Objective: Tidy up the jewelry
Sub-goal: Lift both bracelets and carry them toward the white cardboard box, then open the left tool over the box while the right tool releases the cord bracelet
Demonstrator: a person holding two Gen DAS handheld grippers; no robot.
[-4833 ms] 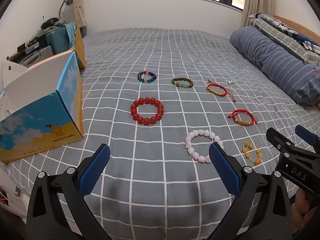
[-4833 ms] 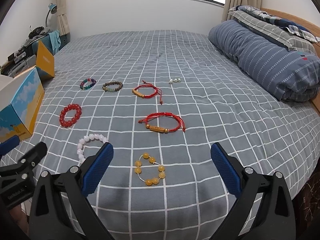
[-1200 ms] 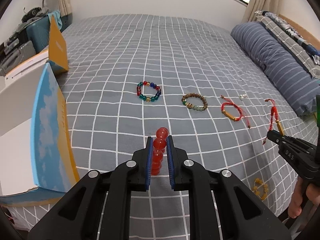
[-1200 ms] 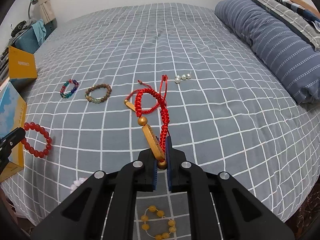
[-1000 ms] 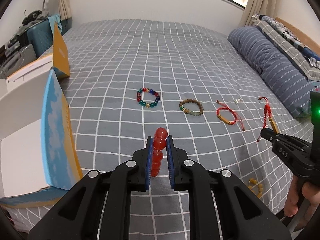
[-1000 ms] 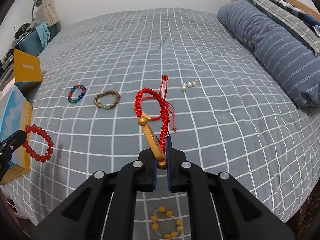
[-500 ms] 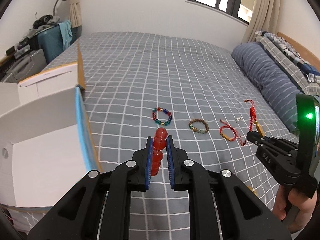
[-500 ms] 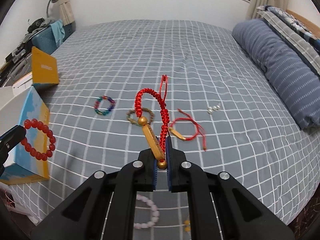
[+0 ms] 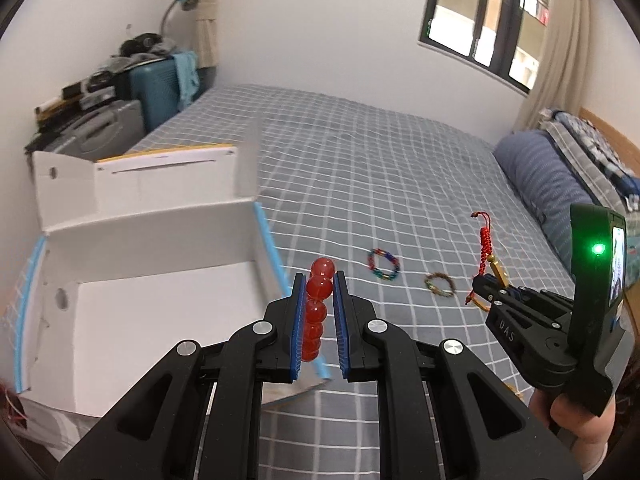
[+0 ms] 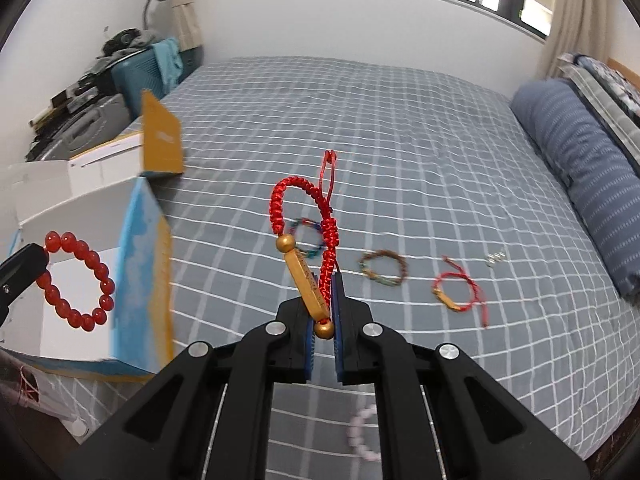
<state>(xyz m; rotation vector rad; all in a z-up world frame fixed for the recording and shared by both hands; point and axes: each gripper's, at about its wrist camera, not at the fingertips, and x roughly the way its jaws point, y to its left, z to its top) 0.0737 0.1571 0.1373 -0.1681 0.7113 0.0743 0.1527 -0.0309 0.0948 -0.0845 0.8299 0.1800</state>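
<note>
My left gripper (image 9: 317,280) is shut on a red bead bracelet (image 9: 318,304), held in the air above the right wall of an open white box (image 9: 152,312); the bracelet also shows in the right wrist view (image 10: 78,280) over the box (image 10: 80,332). My right gripper (image 10: 323,284) is shut on a red cord bracelet with a gold bar (image 10: 308,244), held above the bed; it also shows in the left wrist view (image 9: 490,256). On the grey checked bed lie a multicoloured bead bracelet (image 9: 383,264), a brown bead bracelet (image 9: 440,284), a second red cord bracelet (image 10: 458,292) and a pink bead bracelet (image 10: 362,434).
Small pearl pieces (image 10: 495,258) lie near a blue striped bolster (image 10: 580,168) at the bed's right. A teal suitcase with clutter (image 9: 156,84) stands left of the bed. The box's orange flap (image 10: 160,140) stands up behind it.
Both grippers have swung left and up with their bracelets. The red bead bracelet now hangs over the open box, and the box interior has come into view.
</note>
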